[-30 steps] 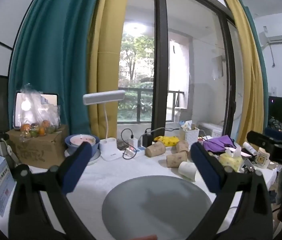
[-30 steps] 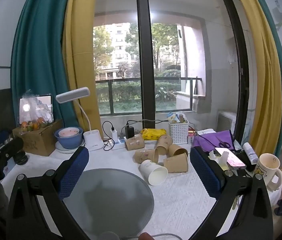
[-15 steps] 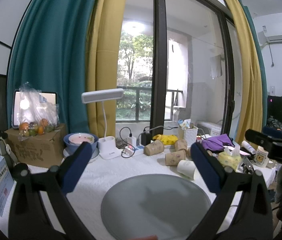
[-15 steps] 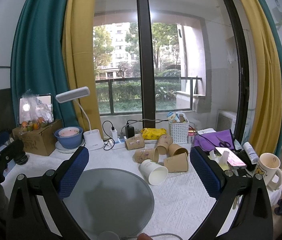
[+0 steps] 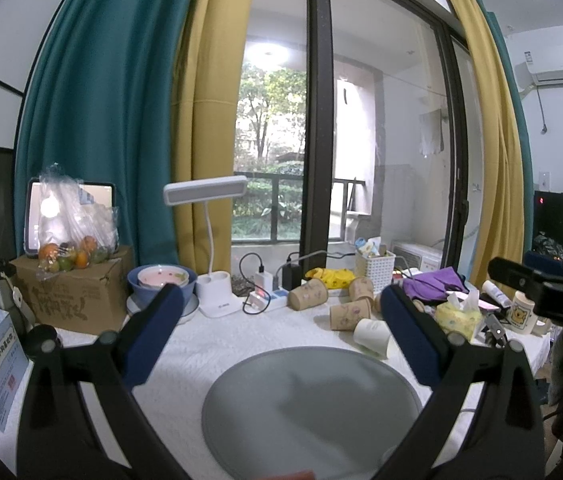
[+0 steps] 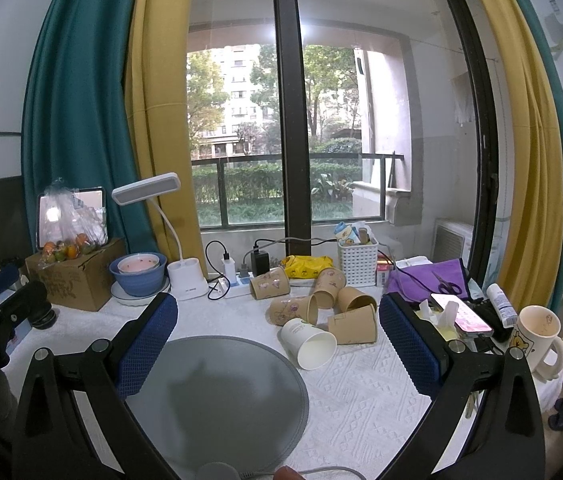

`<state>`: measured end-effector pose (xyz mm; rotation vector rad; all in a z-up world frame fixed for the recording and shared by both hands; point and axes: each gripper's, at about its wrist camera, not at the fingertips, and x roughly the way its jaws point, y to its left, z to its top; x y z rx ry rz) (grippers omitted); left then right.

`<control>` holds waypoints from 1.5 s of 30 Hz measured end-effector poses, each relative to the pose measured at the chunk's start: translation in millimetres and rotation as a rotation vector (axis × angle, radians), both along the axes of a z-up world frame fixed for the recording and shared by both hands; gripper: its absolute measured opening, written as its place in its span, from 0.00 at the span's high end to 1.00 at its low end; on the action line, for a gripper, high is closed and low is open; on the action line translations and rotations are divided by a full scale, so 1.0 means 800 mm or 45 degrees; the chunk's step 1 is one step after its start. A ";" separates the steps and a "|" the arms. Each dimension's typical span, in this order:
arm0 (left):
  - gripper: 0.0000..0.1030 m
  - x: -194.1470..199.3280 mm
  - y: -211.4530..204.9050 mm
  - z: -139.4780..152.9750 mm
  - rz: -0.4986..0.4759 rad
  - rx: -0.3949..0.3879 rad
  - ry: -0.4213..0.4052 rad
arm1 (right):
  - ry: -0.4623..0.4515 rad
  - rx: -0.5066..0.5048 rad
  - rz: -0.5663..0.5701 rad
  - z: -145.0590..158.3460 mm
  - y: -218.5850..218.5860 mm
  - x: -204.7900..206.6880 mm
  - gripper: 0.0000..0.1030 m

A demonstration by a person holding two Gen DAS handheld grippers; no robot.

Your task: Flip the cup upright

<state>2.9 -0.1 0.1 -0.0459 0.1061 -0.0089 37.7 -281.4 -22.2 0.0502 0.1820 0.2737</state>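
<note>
Several paper cups lie on their sides on the white tablecloth. A white cup lies nearest, mouth toward me, beside brown cups. In the left wrist view the white cup and brown cups lie right of centre. My right gripper is open and empty, held above the table, cups between its fingers further off. My left gripper is open and empty above the grey round mat.
The grey mat lies in front. At the back stand a desk lamp, blue bowls, a cardboard box with fruit, a power strip, a white basket. A tissue pack, phone and mug sit at the right.
Both grippers have barely moved. The left view has shifted slightly, and the cups sit a little lower right in it. Nothing was taken hold of.
</note>
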 end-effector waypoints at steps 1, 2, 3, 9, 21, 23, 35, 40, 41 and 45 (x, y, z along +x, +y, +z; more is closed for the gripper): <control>0.03 0.000 0.000 0.000 -0.001 0.001 -0.001 | -0.001 0.000 -0.001 0.000 0.000 0.000 0.01; 0.03 0.000 0.000 0.000 -0.002 0.000 0.000 | 0.000 0.000 -0.001 0.000 0.000 0.000 0.01; 0.03 0.000 0.000 0.000 -0.002 0.000 0.000 | 0.001 -0.001 -0.001 0.000 0.000 0.000 0.01; 0.03 0.000 0.000 0.000 -0.001 -0.001 0.003 | 0.001 -0.002 -0.001 0.000 0.001 0.000 0.01; 0.03 0.020 -0.005 -0.020 -0.024 -0.021 0.096 | 0.033 -0.020 -0.015 -0.010 0.000 0.015 0.01; 0.03 0.037 -0.011 -0.023 -0.055 0.017 0.141 | 0.057 -0.017 -0.031 -0.015 -0.005 0.028 0.01; 0.03 0.158 -0.053 -0.047 -0.170 0.138 0.409 | 0.238 -0.002 -0.105 -0.058 -0.039 0.129 0.01; 0.03 0.216 -0.067 -0.056 -0.203 0.132 0.475 | 0.284 0.006 -0.101 -0.066 -0.049 0.171 0.01; 0.03 0.224 -0.069 -0.057 -0.209 0.121 0.491 | 0.292 0.012 -0.099 -0.068 -0.051 0.181 0.01; 0.03 0.262 -0.083 -0.060 -0.233 0.117 0.549 | 0.329 0.043 -0.071 -0.072 -0.056 0.218 0.01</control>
